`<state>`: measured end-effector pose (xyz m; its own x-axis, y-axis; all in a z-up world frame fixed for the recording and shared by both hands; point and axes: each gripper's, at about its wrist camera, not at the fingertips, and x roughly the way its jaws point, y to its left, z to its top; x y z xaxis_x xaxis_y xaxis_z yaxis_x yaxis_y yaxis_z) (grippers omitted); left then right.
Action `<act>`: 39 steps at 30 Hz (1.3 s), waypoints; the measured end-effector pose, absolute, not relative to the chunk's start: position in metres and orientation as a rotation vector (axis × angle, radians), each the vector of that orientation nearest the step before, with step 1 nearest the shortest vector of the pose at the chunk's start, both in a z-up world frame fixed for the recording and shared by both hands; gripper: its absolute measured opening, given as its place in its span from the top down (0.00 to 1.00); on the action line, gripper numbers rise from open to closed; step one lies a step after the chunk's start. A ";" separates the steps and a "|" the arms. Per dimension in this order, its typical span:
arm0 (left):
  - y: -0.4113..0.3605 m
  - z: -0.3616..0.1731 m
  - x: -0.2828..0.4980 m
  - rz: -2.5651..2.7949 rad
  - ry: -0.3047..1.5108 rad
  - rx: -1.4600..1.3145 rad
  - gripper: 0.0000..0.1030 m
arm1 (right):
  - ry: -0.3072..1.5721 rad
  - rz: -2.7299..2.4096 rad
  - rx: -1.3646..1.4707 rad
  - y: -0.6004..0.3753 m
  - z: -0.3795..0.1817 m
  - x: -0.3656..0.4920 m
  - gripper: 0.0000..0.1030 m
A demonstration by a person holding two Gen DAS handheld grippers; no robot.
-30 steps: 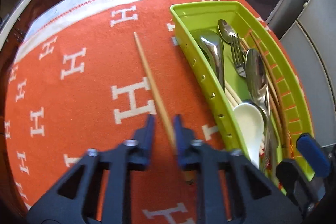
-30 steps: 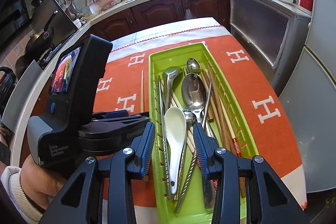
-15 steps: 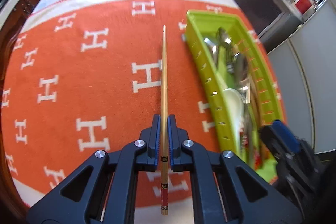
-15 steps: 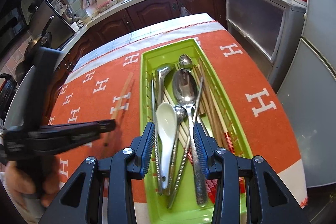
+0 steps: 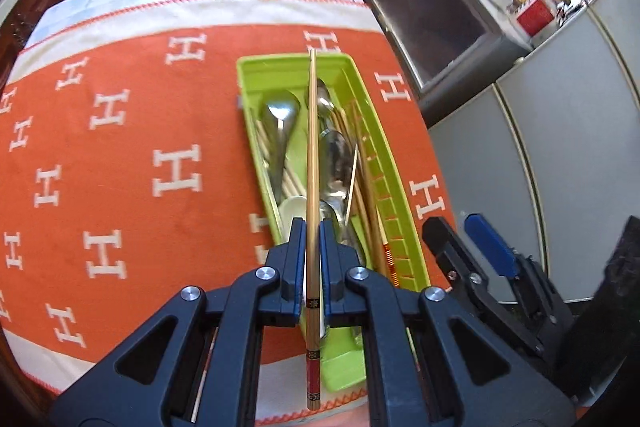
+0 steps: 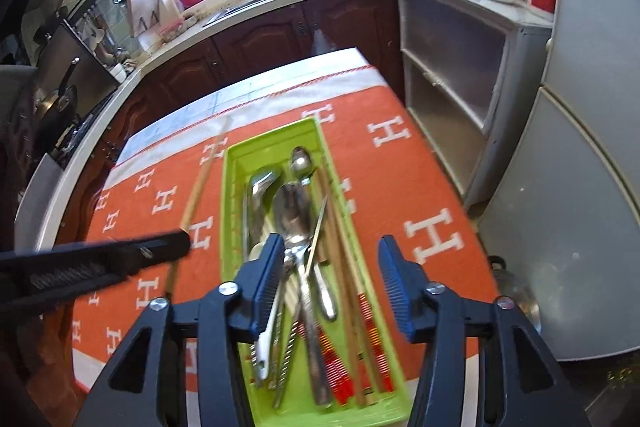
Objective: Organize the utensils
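My left gripper (image 5: 313, 259) pinches the chopstick (image 5: 312, 163), tip toward twelve o'clock, probably bound for the green tray (image 5: 404, 227); my right gripper (image 6: 332, 287), empty, has just been spreading.

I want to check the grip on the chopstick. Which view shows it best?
The left wrist view: the chopstick runs sharp and full-length, pinched between the left gripper's jaws. The right wrist view shows it blurred, partly hidden by that gripper.

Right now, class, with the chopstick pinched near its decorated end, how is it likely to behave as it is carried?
The chopstick looks stiff: it juts straight from the left tool without sagging. It is probably light. Smooth and thin, it may pivot or slip between the pads.
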<state>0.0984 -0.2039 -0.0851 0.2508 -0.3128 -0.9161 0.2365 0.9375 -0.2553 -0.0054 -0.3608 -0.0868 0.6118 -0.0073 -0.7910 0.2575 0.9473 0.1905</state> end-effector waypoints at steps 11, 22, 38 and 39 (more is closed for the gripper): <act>-0.212 -0.106 0.094 -0.320 1.224 0.072 0.56 | 0.922 -0.187 0.299 -0.370 -0.092 -0.005 0.50; -0.176 -0.087 0.085 -0.284 1.097 0.153 0.26 | 0.922 -0.152 0.294 -0.356 -0.091 -0.001 0.46; -0.108 -0.043 0.045 -0.167 0.980 0.150 0.25 | 0.900 -0.093 0.271 -0.325 -0.062 -0.023 0.30; -0.103 -0.040 0.043 -0.159 0.971 0.150 0.25 | 0.900 -0.088 0.266 -0.322 -0.060 -0.025 0.28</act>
<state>0.0427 -0.1033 -0.0401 0.5548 -0.0669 -0.8293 0.2006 0.9781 0.0553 -0.0245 -0.3219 -0.0603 0.6206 0.0353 -0.7834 0.1865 0.9637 0.1912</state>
